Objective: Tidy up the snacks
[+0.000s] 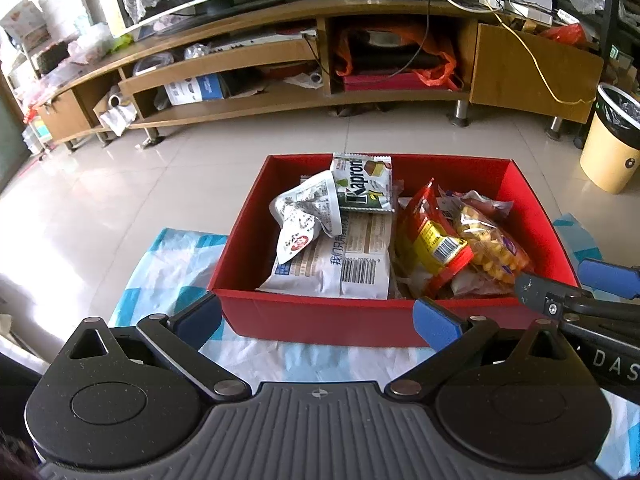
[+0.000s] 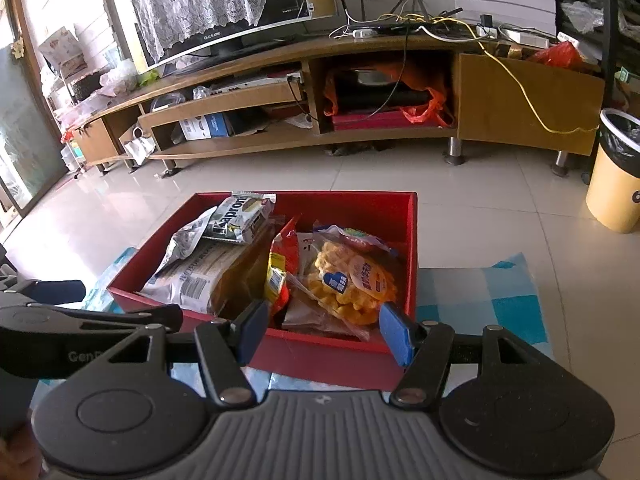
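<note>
A: Sitting just ahead of both tongs, the red box [image 1: 320,312] rests on a blue-and-white checked cloth [image 1: 168,264] spread over the tiled floor [image 1: 120,184].

B: What does it hold?

A: Ahead of the left tongs [image 1: 318,320]: a white barcoded packet [image 1: 340,264], a crumpled silver wrapper [image 1: 304,212] on top of it, and a green Kapron wafer pack [image 1: 362,184] leaning at the far wall. Ahead of the right tongs [image 2: 324,332]: a red-and-yellow pouch [image 2: 280,272] standing on edge beside a clear bag of yellow puffs [image 2: 352,284].

B: And the tongs themselves?

A: Both spread wide, pinching nothing, each just short of the box's near wall. Beyond the box stands a wooden TV cabinet [image 1: 360,96]; far right, a yellow bin [image 1: 608,148].
</note>
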